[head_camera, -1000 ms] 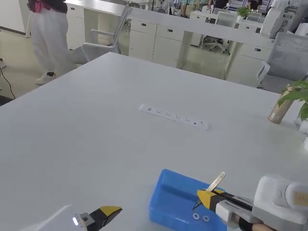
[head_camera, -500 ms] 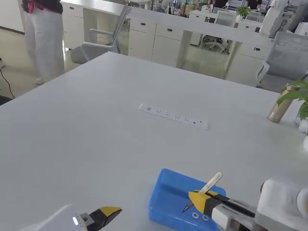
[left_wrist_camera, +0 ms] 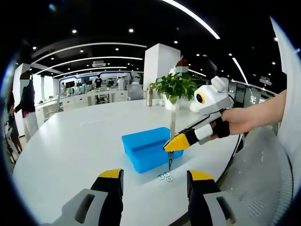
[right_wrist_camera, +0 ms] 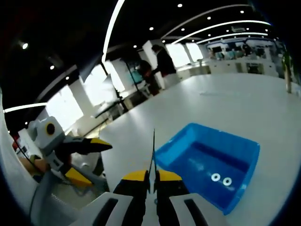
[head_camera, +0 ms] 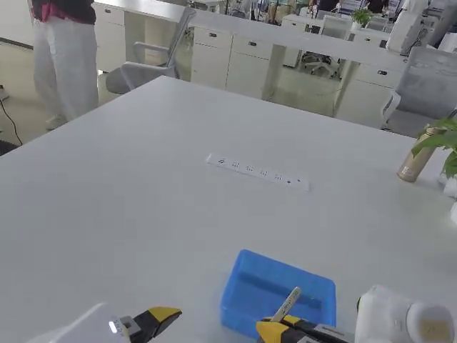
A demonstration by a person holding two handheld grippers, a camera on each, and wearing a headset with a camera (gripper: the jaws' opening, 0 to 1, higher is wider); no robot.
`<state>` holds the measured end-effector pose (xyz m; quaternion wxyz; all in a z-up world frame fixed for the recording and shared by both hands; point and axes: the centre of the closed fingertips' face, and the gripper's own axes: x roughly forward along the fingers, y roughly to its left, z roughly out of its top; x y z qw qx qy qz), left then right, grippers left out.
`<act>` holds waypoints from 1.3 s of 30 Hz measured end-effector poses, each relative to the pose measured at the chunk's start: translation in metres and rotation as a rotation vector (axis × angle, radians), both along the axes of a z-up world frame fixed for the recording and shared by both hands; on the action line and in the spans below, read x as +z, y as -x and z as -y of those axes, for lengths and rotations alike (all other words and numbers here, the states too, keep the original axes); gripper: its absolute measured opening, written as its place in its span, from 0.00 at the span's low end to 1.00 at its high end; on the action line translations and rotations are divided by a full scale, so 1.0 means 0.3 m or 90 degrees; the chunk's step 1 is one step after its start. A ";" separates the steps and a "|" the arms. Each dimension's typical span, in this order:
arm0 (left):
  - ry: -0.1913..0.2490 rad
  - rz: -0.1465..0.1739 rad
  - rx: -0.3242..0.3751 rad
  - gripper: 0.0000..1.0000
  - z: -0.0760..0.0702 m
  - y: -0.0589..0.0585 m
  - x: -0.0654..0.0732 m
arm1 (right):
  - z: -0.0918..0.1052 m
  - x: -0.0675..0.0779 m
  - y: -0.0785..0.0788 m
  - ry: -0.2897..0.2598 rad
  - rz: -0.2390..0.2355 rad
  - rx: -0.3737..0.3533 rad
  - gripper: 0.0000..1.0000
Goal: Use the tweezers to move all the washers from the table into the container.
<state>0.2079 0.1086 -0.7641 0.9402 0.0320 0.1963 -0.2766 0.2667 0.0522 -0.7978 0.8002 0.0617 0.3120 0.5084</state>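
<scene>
Right hand-held gripper [head_camera: 273, 329] clenching tweezers [head_camera: 287, 304], pulled back from container [head_camera: 246, 282]; left hand-held gripper [left_wrist_camera: 156, 175] released

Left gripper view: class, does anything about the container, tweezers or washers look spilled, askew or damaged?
Nothing stands out. The blue container sits flat on the table, the right gripper holds the tweezers upright, tips down, and the loose washers lie flat on the table beside the container.

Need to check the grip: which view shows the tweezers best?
The left gripper view: the tweezers stand side-on in the right tool, tip down over washers beside the container. The head view catches their upper end above that tool; the right gripper view looks along them, a thin line between its jaws.
</scene>
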 end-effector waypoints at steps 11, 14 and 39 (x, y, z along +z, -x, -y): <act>-0.003 -0.003 -0.003 0.53 0.003 0.002 -0.004 | -0.012 -0.055 0.015 0.015 -0.020 -0.008 0.03; -0.004 -0.004 -0.003 0.53 0.003 0.003 -0.005 | -0.017 -0.060 0.026 0.037 -0.006 -0.004 0.03; -0.011 -0.007 -0.008 0.52 0.004 0.005 -0.010 | -0.032 -0.060 0.064 0.099 0.091 0.071 0.04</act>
